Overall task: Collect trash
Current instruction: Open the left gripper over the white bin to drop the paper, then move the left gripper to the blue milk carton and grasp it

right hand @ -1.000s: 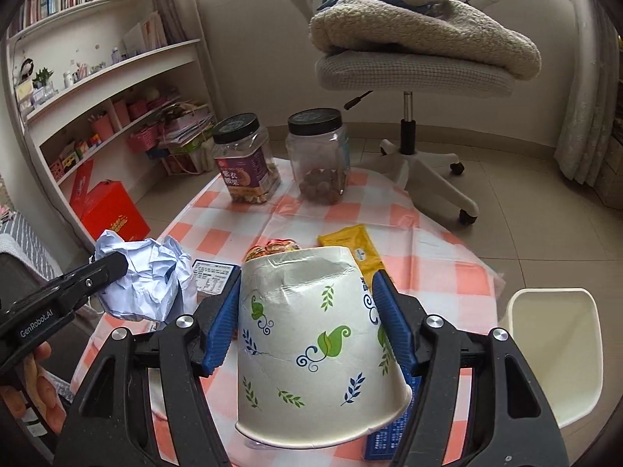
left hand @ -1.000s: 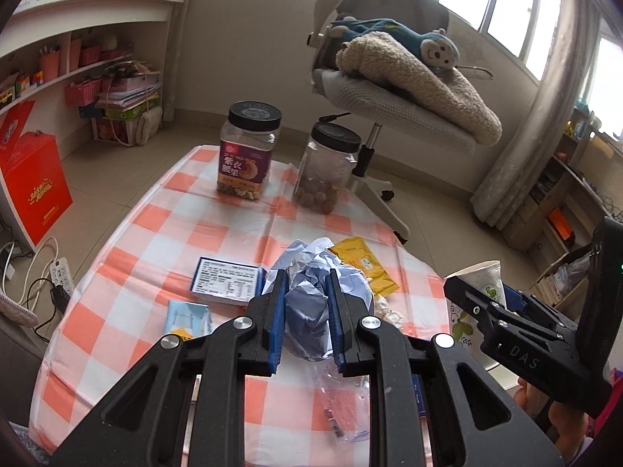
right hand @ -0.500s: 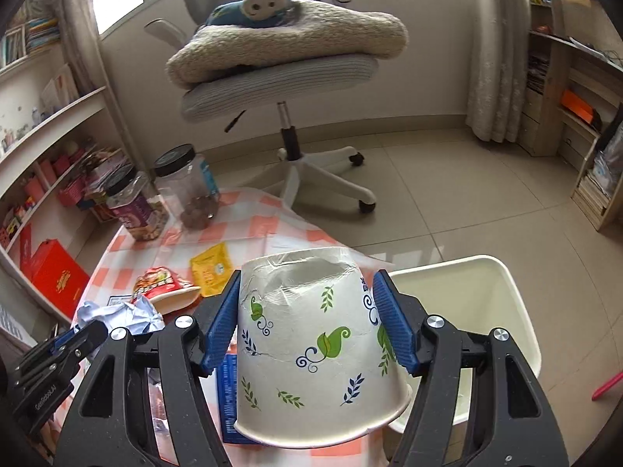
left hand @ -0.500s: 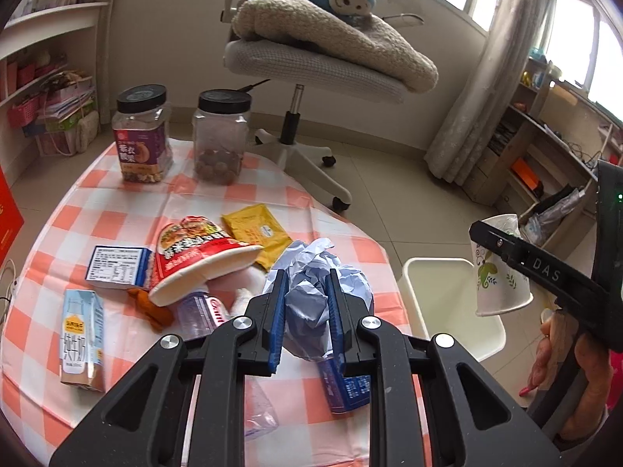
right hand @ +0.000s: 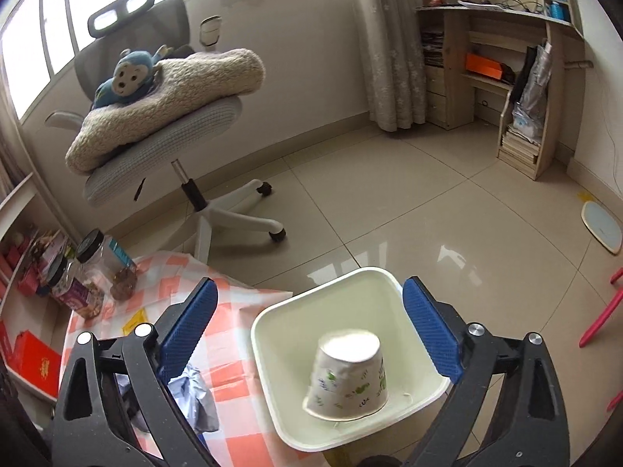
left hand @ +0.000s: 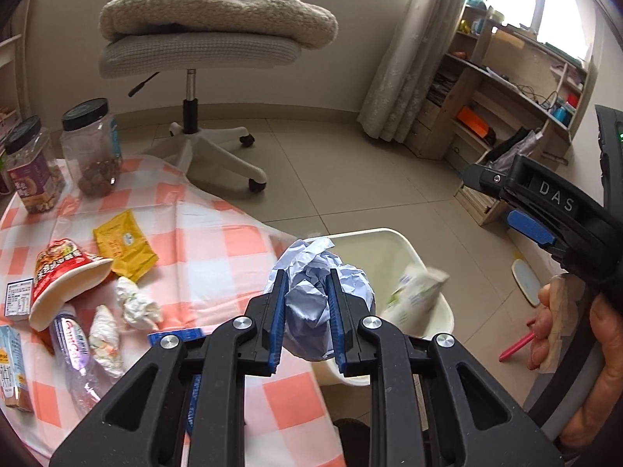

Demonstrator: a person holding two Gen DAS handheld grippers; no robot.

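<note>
My left gripper (left hand: 305, 303) is shut on a crumpled pale blue paper ball (left hand: 315, 295), held over the table edge beside the white trash bin (left hand: 393, 239). My right gripper (right hand: 307, 327) is open and empty above the bin (right hand: 272, 381). The leaf-patterned paper cup (right hand: 348, 375) lies upside down inside the bin; it shows blurred in the left wrist view (left hand: 412, 295). The paper ball also shows in the right wrist view (right hand: 194, 397).
On the checked table (left hand: 218, 241) lie a red noodle cup (left hand: 62, 276), yellow sachet (left hand: 122, 245), tissue wads (left hand: 136, 303), plastic bottle (left hand: 78, 354), milk carton (left hand: 11, 366) and two jars (left hand: 89, 148). An office chair (right hand: 167, 128) stands behind.
My right gripper opened and let the paper cup drop into the bin. My left gripper carried the paper ball rightward to the table edge next to the bin.
</note>
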